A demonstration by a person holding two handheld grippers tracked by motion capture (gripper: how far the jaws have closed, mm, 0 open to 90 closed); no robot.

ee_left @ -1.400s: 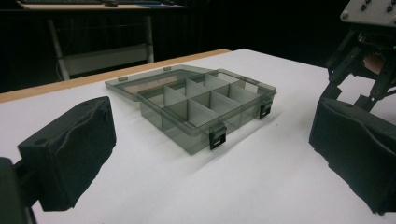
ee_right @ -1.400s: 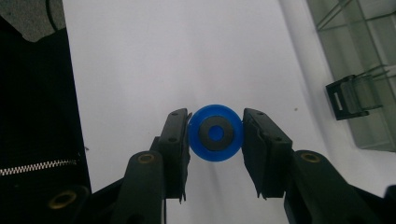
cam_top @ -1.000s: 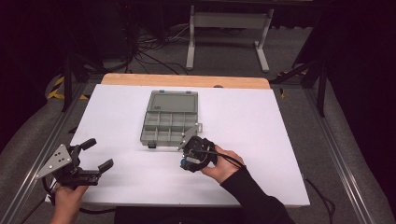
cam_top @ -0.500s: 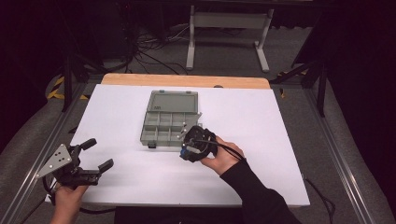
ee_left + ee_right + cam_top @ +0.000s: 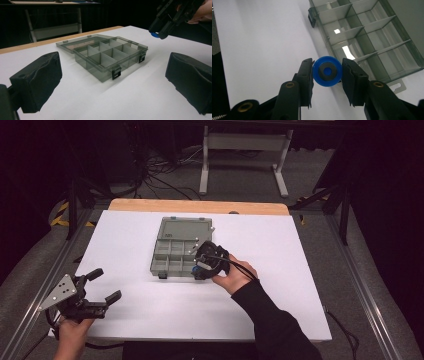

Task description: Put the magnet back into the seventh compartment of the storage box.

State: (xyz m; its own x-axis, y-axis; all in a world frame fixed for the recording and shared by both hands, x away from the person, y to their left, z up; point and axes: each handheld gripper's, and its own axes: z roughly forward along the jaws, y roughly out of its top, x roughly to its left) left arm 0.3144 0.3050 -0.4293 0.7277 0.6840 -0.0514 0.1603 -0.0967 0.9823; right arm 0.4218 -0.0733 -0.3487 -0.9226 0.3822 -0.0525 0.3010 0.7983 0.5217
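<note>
Right gripper: closed on blue disc, held over the compartment box's near edge.
Left gripper: jaws wide apart, nothing between, above the desk.
Writing: none legible.

Setting: laboratory recording bay. Desk was covered in a white sheet, framed by aluminium rails; grey carpet floor, loose black cables, a white metal stand, dark surroundings.
</note>
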